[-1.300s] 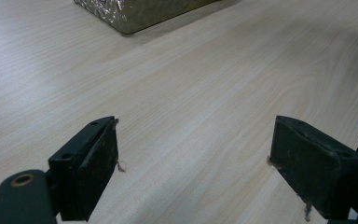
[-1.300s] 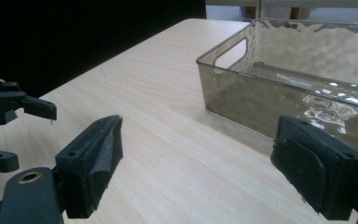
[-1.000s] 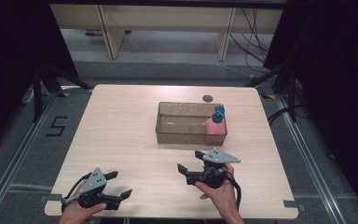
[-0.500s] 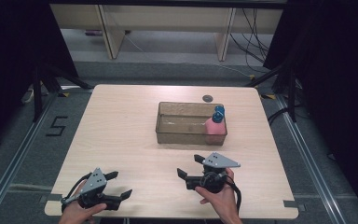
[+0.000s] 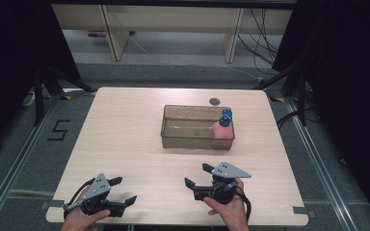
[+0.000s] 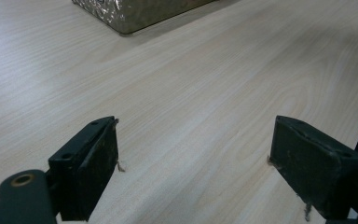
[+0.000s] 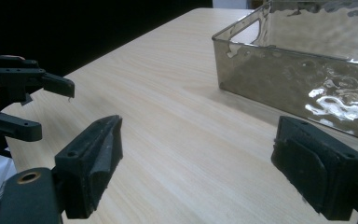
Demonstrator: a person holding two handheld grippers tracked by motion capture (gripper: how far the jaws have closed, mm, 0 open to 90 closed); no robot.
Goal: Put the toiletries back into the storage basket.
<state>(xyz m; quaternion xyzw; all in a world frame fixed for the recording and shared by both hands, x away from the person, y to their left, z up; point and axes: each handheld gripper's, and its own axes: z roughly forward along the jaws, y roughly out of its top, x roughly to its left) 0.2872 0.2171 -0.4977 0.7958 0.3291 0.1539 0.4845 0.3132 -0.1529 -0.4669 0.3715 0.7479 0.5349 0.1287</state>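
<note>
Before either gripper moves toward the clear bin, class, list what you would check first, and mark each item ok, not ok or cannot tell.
1. Left gripper open, jaws bare: ok.
2. Right gripper open, jaws bare: ok.
3. Table bare between the grippers and the clear bin: ok.
4. Pink bottle upright at the bin's right end: ok.
5. Blue cap screwed tight: cannot tell.

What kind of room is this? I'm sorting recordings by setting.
Probably a lab recording station: a bare wooden table ringed by black curtains, a taped "5" on the floor, loose cables behind.
</note>
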